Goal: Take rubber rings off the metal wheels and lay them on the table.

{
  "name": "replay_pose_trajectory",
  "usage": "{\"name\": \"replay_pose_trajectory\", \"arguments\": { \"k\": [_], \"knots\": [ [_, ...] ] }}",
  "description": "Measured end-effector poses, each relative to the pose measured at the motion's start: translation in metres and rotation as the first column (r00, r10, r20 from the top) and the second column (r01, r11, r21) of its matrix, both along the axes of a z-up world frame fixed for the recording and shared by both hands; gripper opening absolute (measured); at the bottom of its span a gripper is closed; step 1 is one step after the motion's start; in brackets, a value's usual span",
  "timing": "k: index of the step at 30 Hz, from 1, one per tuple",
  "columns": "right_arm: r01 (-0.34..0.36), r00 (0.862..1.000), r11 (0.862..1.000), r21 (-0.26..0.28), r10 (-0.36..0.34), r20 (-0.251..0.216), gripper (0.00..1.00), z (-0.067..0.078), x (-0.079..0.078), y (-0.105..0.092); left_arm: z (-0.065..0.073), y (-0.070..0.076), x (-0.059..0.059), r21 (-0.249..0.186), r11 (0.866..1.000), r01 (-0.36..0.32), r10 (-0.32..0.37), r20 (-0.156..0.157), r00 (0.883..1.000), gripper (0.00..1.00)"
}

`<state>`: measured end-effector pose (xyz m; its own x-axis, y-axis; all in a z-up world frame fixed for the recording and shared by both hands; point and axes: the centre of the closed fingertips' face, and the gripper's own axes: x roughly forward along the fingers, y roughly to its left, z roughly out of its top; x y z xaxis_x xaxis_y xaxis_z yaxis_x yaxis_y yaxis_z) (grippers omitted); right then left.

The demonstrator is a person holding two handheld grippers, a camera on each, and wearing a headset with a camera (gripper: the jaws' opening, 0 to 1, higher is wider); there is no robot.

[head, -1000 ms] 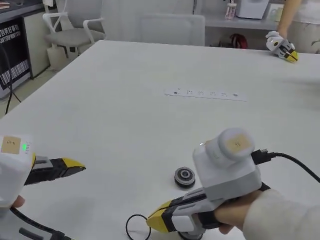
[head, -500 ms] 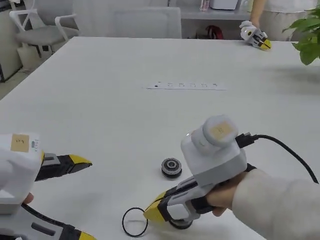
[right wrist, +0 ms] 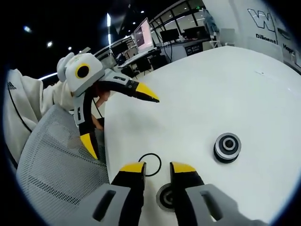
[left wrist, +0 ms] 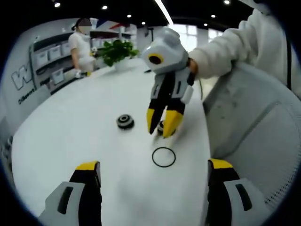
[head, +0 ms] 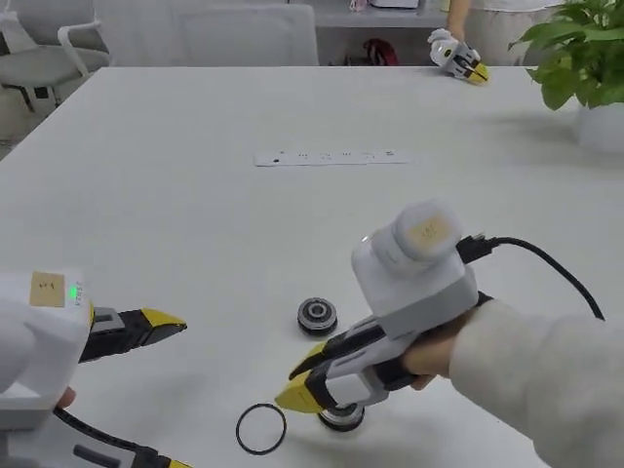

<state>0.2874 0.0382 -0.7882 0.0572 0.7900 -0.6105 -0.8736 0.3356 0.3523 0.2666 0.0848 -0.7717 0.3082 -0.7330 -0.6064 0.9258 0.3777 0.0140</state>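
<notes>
On the broad white table (head: 195, 205), a thin black rubber ring (head: 261, 429) lies nearest the person. Just right of it, a small round metal wheel (head: 342, 419) sits beneath the right gripper (head: 291, 388). A second metal wheel (head: 317, 315) stands behind it, apart. The left gripper (head: 174, 394) hovers left of all three. A long flat power strip (head: 330, 156) lies farther back.

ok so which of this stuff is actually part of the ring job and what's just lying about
Part of the job:
loose rubber ring
metal wheel at the right tongs
second metal wheel
left tongs, wide open

Just lying about:
power strip
potted plant
another gripper at the far edge
chair
</notes>
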Motion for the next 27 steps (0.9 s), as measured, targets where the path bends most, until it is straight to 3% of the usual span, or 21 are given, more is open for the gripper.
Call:
{"name": "replay_pose_trajectory", "arguments": {
  "k": [6, 27],
  "knots": [
    [-0.007, 1.000, 1.000, 0.024, 0.007, 0.008, 0.24, 0.014, -0.003, -0.010, -0.001, 0.002, 0.000, 0.007, 1.000, 0.004, -0.004, -0.001, 1.000, 0.95],
    [0.001, 0.992, 0.994, 0.114, -0.015, 0.126, 0.37, 0.066, 0.000, -0.057, 0.014, 0.002, -0.003, 0.012, 1.000, -0.023, 0.023, 0.025, 0.999, 0.95]
  ]
}}
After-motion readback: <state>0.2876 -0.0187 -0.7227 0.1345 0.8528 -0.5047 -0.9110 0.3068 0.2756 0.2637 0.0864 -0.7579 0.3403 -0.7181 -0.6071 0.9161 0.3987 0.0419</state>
